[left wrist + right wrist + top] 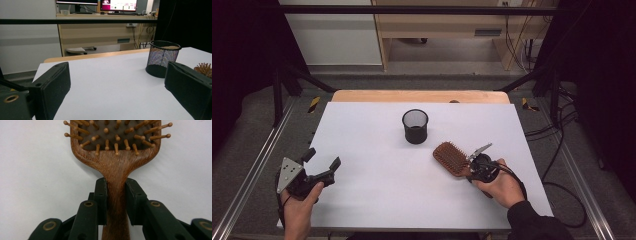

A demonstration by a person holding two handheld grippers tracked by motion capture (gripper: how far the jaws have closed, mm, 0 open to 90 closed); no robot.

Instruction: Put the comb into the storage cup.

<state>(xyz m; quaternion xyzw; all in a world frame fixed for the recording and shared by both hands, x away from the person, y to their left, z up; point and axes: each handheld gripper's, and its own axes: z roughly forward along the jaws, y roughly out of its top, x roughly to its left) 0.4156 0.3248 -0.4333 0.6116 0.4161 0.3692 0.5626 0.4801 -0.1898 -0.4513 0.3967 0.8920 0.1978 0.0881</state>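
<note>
Gripping the brush point(115, 167) by its neck, my right tool point(116, 195) is closing both jaws on the wooden handle just below the paddle head, bristles facing up. In the high view the brush point(451, 158) is lying on the bench point(377, 140) with its long axis running from my right hand up and to the left, head pointing roughly toward the cup point(415, 126). That black mesh cup is standing upright near the middle of the bench, beyond the brush head and a little left of it, apart from it. I am judging the likely next move to be carrying the brush to the cup, handle trailing. My left tool point(323, 159) is waiting at the left edge, jaws spread wide and holding nothing, well away from both.
</note>
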